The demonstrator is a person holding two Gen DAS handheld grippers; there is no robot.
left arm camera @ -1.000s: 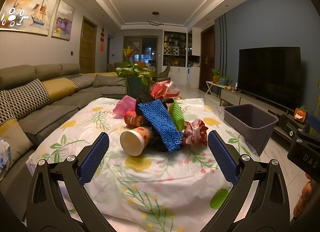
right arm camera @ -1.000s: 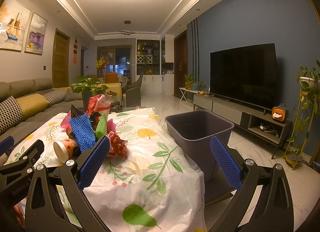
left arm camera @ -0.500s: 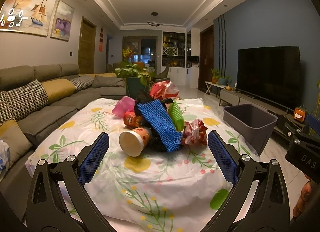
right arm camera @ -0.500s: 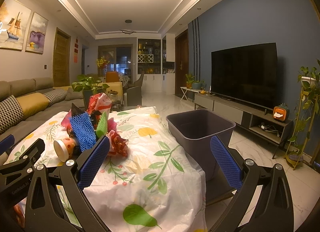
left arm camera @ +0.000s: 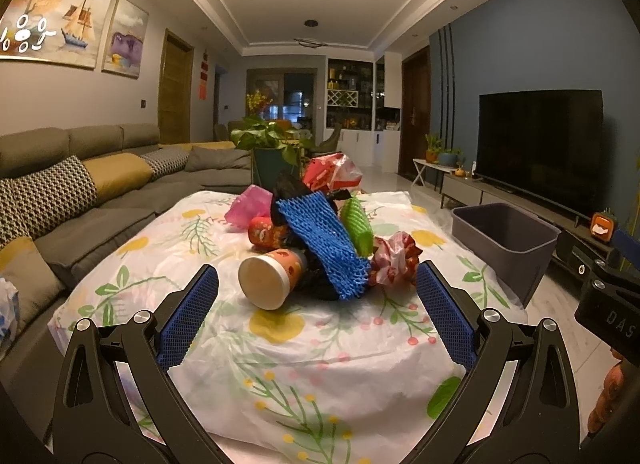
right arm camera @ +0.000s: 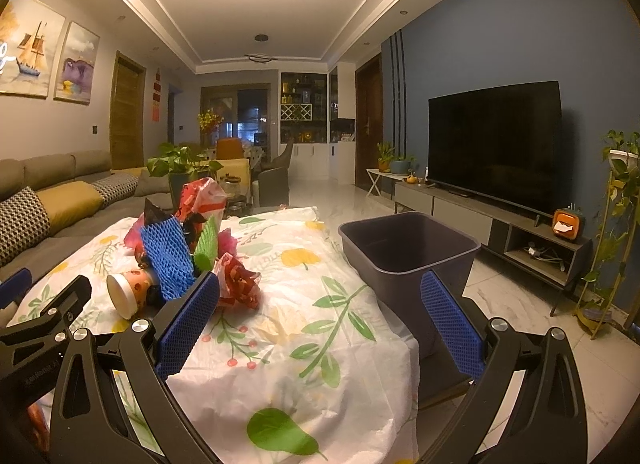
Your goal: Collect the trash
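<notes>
Little has moved since a second ago: the left gripper [left arm camera: 316, 304] has crept slightly nearer the trash pile [left arm camera: 316, 232], and the right gripper [right arm camera: 320, 312] barely shifted. Both are spread wide and empty. The pile sits mid-table on the floral cloth [left arm camera: 280, 364]; the bin [right arm camera: 404, 252] stands off its right edge. The cup [left arm camera: 270, 276] lies on its side, long axis toward the camera, open mouth facing it; it's probably light and crushable, so grip across its body. The blue mesh [left arm camera: 324, 240] drapes lengthwise toward the camera, soft and springy; pinch its near end

left wrist: faces trash pile [left arm camera: 316, 236] | right wrist: faces bin [right arm camera: 408, 252] | both share table [left arm camera: 320, 364]
</notes>
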